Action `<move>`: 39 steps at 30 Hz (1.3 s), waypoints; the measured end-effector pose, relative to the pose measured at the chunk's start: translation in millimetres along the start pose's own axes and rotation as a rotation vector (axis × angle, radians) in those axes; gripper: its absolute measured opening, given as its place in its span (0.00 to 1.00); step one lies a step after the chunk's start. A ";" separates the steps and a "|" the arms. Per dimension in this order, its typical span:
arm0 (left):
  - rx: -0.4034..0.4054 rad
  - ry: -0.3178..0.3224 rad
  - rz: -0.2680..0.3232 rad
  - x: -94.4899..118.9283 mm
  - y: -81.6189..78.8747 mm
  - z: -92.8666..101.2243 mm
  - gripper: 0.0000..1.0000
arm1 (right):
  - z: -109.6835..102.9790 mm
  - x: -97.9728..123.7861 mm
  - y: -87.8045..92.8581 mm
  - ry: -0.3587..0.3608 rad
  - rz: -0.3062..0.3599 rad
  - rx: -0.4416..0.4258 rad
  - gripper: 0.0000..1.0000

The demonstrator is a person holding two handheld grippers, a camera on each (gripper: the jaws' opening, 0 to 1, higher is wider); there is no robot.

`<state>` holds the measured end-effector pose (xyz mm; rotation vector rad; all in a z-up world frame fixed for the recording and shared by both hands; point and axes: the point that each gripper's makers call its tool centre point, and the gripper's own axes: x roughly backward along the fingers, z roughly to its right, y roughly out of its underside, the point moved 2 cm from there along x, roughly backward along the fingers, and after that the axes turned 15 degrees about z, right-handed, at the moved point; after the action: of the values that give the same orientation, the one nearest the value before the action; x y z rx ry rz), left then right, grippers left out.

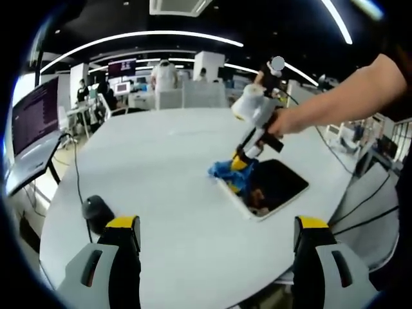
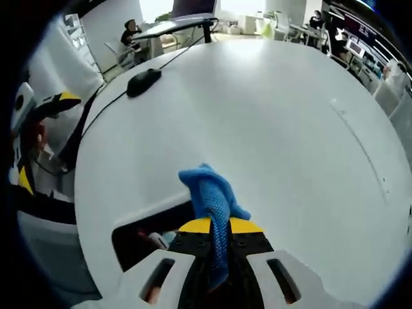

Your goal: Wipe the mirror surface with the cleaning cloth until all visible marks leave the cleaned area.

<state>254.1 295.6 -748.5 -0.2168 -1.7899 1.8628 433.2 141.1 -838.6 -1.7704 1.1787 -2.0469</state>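
Looking along your left gripper (image 1: pixel 215 235), you see its two yellow-tipped jaws standing wide apart with nothing between them, low over the near edge of the white table (image 1: pixel 161 161). Ahead and to the right lies the mirror (image 1: pixel 269 188), a rounded rectangle with a pale frame and a dark reflecting face, flat on the tabletop. In this view its long axis runs on a diagonal, from the near corner at lower left up toward the far right edge of the table.

Your right gripper (image 1: pixel 241 159) reaches in from the right, held by your hand (image 1: pixel 278 122), tip down on the mirror's upper left end. It presses the blue cleaning cloth (image 1: pixel 232 174) there — the cloth is bunched over that end of the frame and spills onto the table beside it.

In the right gripper view your jaws are closed on the cloth (image 2: pixel 212 206): a strip of blue mesh runs down between the yellow pads, and a crumpled wad stands just beyond the tips. The mirror (image 2: pixel 154 228) shows as a dark patch at lower left of the jaws. Whether marks remain on the glass, you cannot tell.

A black computer mouse (image 1: pixel 96 209) sits on the table at near left, well apart from the mirror — its cable trails off the edge.
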 end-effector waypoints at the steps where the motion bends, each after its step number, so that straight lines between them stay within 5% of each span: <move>1: 0.000 0.000 0.000 0.1 -0.4 0.5 0.99 | 0.0 0.7 0.8 0.001 -0.001 0.002 0.03; 20: -0.019 0.023 0.013 -4.9 -9.0 8.8 0.99 | 10.2 25.9 22.0 0.053 -0.011 -0.013 0.03; 39: -0.028 0.023 0.022 -4.9 -11.1 8.6 0.99 | -9.6 36.9 34.1 0.140 0.032 -0.006 0.03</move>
<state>257.2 285.3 -738.1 -0.2688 -1.8063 1.8438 402.8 100.3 -833.3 -1.6230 1.2432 -2.1814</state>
